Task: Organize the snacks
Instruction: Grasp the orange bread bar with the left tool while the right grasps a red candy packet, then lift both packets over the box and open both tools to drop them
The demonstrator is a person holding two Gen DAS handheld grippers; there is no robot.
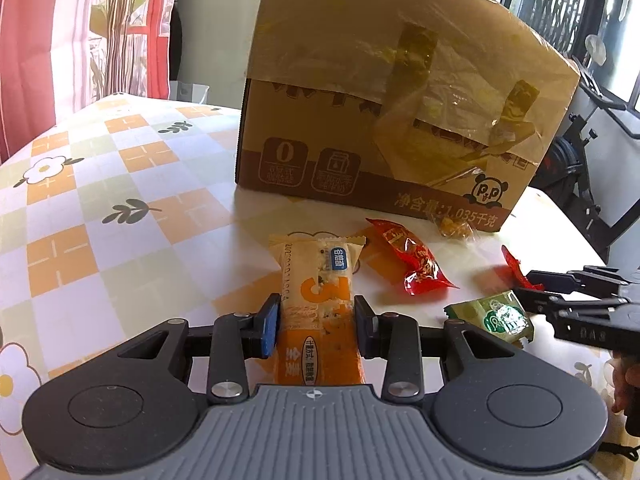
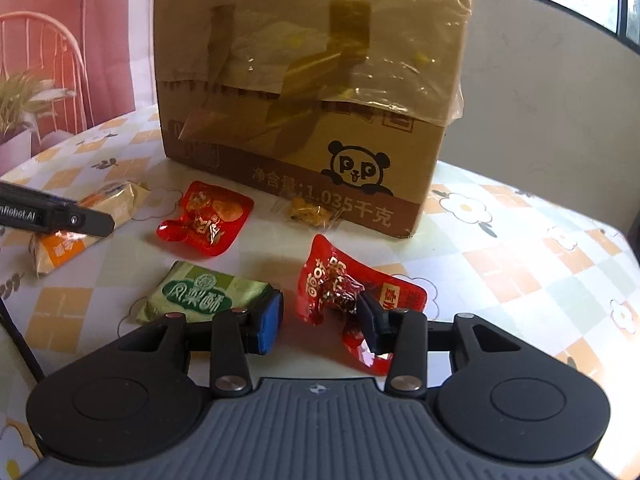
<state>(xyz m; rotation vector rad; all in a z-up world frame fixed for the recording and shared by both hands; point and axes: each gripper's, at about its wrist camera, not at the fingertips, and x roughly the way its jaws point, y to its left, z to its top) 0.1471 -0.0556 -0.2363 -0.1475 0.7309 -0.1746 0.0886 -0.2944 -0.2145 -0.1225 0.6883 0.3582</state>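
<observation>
On the floral tablecloth [image 1: 120, 184] before the cardboard box [image 1: 380, 120], our left gripper [image 1: 316, 322] clamps a light, crinkly orange snack bar [image 1: 316, 280] mid-length, while our right gripper [image 2: 320, 320] straddles a slippery red packet [image 2: 340, 280], jaws apart.

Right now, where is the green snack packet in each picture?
Left wrist view: the green packet lies low on the right, by the tip of the other gripper.
Right wrist view: the green packet lies left of centre, just ahead of the left blue pad.
Shared landmark: the cardboard box with the panda stands behind the snacks.
</observation>
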